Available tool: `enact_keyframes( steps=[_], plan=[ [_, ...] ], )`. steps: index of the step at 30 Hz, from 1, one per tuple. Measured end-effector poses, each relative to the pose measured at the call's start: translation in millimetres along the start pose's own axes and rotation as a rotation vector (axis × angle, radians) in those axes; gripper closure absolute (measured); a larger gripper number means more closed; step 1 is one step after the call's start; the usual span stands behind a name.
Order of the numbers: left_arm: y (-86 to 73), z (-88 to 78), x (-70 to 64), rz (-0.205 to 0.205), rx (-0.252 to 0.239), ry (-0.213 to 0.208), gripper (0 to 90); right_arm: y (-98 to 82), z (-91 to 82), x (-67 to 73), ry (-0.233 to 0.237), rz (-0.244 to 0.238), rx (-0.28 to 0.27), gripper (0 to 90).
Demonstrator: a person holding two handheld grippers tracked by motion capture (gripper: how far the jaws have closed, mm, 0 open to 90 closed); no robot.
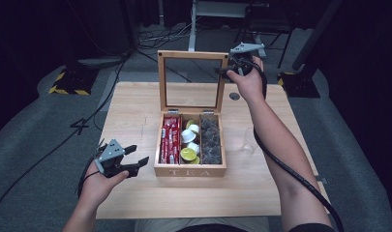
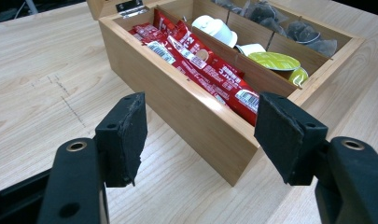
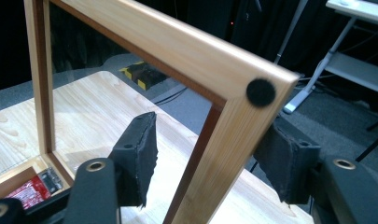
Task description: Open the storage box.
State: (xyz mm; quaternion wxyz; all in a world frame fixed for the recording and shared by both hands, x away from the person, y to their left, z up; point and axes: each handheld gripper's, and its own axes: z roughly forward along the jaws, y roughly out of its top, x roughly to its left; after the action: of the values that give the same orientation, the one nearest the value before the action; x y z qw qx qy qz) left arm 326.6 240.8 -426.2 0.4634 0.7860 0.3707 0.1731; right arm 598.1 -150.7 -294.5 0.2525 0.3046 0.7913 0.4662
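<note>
Wooden table (image 1: pixel 135 104). Tea box (image 1: pixel 189 170) sits mid-table, glass-paned lid (image 1: pixel 192 55) standing upright. Right gripper (image 1: pixel 228 69) at lid's upper right corner: jaws apart, straddling the frame (image 3: pixel 224 140), not clamped on it. Left gripper (image 1: pixel 139 155) just left of box, jaws wide, holding nothing. Red sachets (image 2: pixel 200 60) in left compartment, pods (image 1: pixel 189 145) in middle, dark tea bags (image 1: pixel 211 140) in right.

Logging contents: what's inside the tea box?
The tea box has three compartments: red packets on the left, white and green capsules in the middle, dark tea bags on the right. What lies beneath those top layers is covered.
</note>
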Motion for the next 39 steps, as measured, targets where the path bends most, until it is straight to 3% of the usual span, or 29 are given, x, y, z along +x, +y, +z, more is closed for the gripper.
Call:
enact_keyframes(
  steps=[7, 23, 31, 39],
  plan=[
    [1.5, 2.6, 2.7, -0.005, -0.012, -0.004, 35.2, -8.3, 16.9, -2.7, -0.034, 0.046, 0.025, 40.1],
    [0.6, 4.8, 6.1, -0.011, -0.004, -0.016, 34.8, -29.8, 38.0, 2.6, -0.032, 0.045, 0.112, 39.7],
    [0.3, 5.7, 6.2, -0.010, 0.001, -0.024, 34.5, -28.1, 32.3, 0.6, -0.020, 0.049, 0.108, 39.6],
    [1.2, 5.1, 6.3, -0.009, 0.011, -0.035, 32.9, -28.6, -0.4, -1.2, 0.008, 0.037, 0.052, 33.3]
  ],
)
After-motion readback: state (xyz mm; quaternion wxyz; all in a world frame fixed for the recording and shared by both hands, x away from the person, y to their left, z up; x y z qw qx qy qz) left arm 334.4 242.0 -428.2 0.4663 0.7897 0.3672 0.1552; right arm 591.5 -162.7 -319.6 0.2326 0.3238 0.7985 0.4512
